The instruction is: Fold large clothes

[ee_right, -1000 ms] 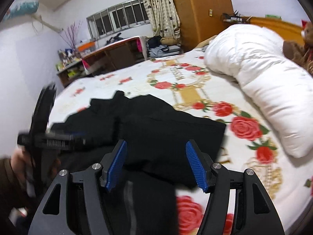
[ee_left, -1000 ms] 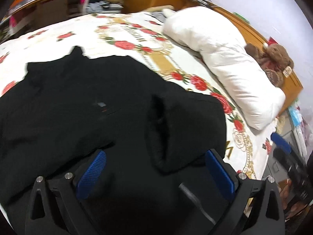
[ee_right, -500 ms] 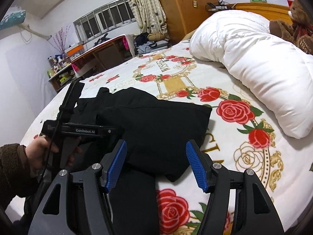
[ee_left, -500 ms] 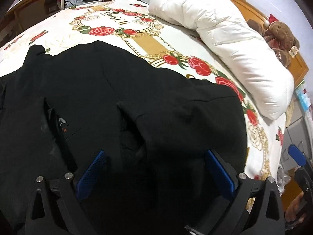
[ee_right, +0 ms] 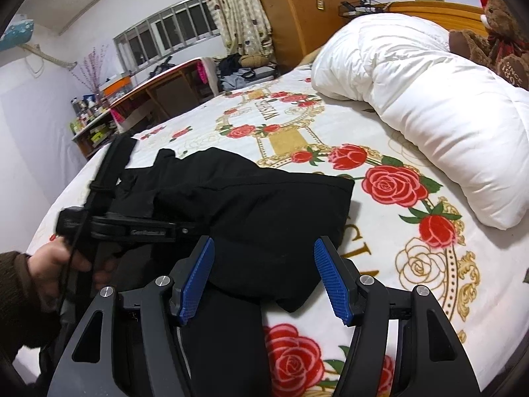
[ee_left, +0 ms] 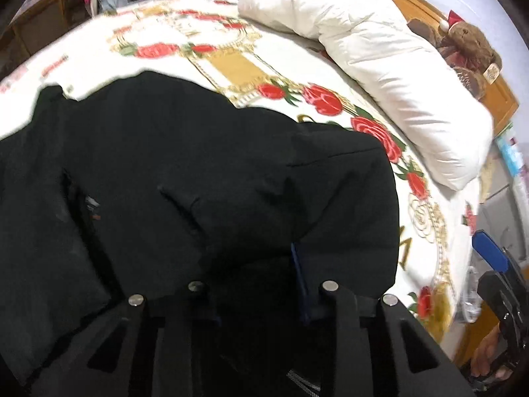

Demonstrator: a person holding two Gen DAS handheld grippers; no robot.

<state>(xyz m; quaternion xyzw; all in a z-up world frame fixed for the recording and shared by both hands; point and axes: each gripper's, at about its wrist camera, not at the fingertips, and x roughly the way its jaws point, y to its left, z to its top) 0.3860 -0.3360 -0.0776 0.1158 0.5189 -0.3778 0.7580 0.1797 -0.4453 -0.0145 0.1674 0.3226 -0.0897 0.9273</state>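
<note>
The bed (ee_right: 429, 314) carried a white spread printed with red roses and gold scrollwork, and it filled most of both views. A white duvet (ee_right: 429, 106) lay rolled along the headboard side, with a brown teddy bear (ee_right: 502, 33) propped behind it against the orange wooden headboard (ee_left: 496, 92). Past the far edge of the bed stood a wooden desk (ee_right: 165, 89), a low shelf of bottles and small items (ee_right: 89, 122), a barred window (ee_right: 168, 29), a patterned curtain (ee_right: 238, 13) and a tall wooden wardrobe (ee_right: 304, 10); loose clothes were heaped on something between the desk and the wardrobe. The black garment (ee_right: 264, 205) lay partly folded on the near part of the spread, one squared edge toward the duvet, well apart from it, with bare spread between them. The left gripper (ee_left: 254, 271) was drawn in tight on a bunched fold of the garment, only one blue pad edge showing through the cloth; the right wrist view showed it low against the fabric, held by a hand (ee_right: 59, 264) in a brown sleeve. The right gripper (ee_right: 263, 278) hung over the garment's near corner with its blue pads (ee_right: 195, 281) spread wide and nothing between them.
</note>
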